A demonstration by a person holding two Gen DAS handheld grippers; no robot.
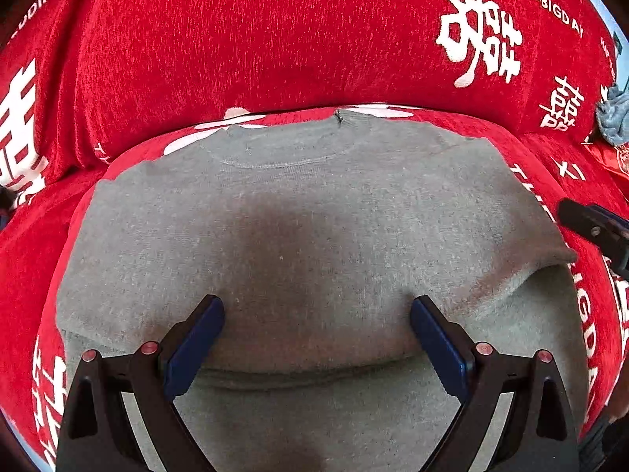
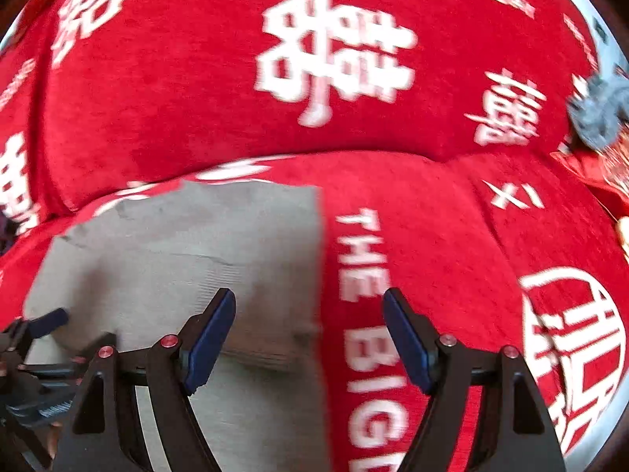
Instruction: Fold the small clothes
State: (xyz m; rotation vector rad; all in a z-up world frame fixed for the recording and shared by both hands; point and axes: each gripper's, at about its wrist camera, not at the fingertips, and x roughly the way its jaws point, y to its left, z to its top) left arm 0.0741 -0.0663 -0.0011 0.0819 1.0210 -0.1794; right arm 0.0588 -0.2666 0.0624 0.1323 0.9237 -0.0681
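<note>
A small grey knit top (image 1: 306, 220) lies flat on a red sofa seat, neckline at the far edge, and its near part is folded over into a second layer. My left gripper (image 1: 316, 314) hovers over the fold, jaws wide apart, with nothing between the blue pads. In the right wrist view the same grey top (image 2: 188, 251) fills the lower left. My right gripper (image 2: 310, 310) stands open above the top's right edge, one pad over grey cloth and the other over the red cover. That view is blurred.
The red sofa cover (image 1: 255, 39) with white characters and lettering spans the seat and the backrest. A crumpled blue-grey cloth (image 1: 613, 118) lies at the far right, blue-grey cloth (image 2: 601, 114) beside a red packet (image 2: 589, 169). The other gripper's fingertip (image 1: 593, 228) shows at the right edge.
</note>
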